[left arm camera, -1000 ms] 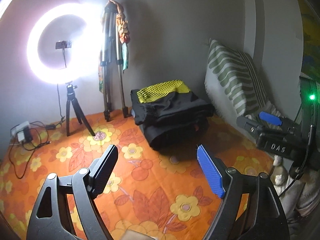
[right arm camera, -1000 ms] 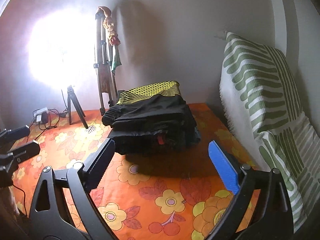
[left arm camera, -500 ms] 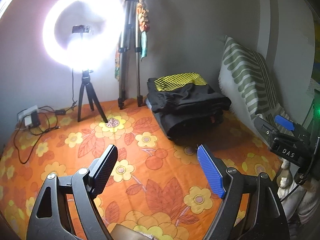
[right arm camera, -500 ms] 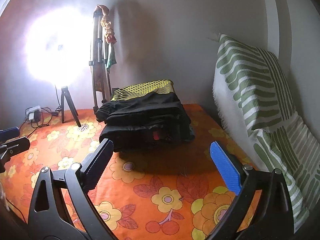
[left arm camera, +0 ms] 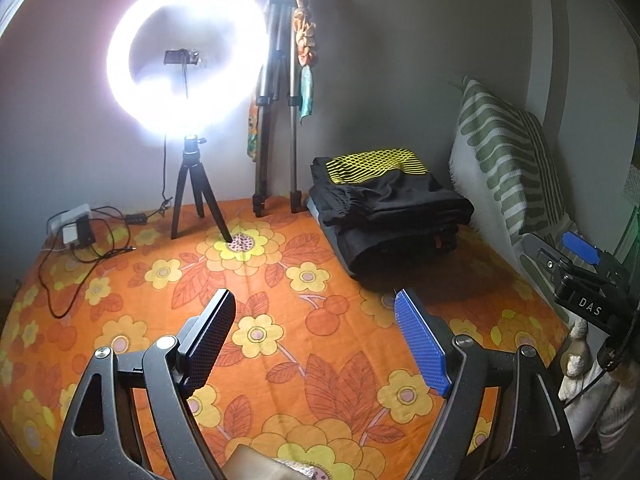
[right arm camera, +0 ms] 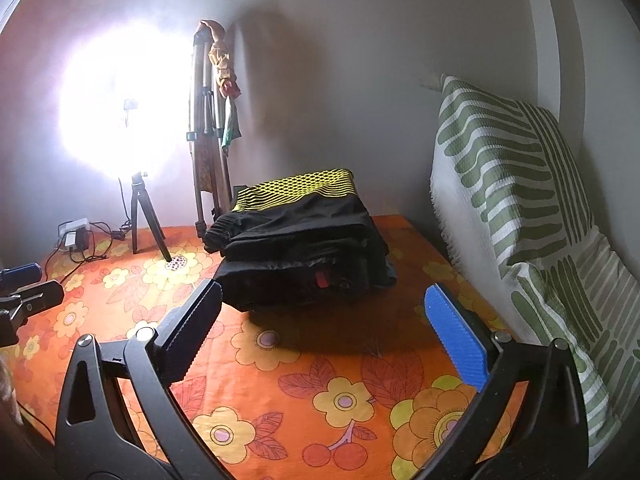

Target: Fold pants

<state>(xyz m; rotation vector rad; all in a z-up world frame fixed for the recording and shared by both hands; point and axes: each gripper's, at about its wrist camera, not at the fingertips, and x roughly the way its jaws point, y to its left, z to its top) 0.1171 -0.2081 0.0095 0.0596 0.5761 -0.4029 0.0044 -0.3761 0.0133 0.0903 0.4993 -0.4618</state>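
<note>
Right gripper (right arm camera: 322, 304) is opening wider, nothing between its jaws; left gripper (left arm camera: 314, 312) has drifted sideways, spread, empty; folded pants (right arm camera: 300, 252) sit at twelve o'clock, released; fold looks done.

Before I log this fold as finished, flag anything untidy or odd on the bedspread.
Mostly tidy. The stack of folded black garments sits squarely on the orange floral bedspread, but a gathered black edge bulges out on its left side, and a small red tag pokes from the front.
</note>
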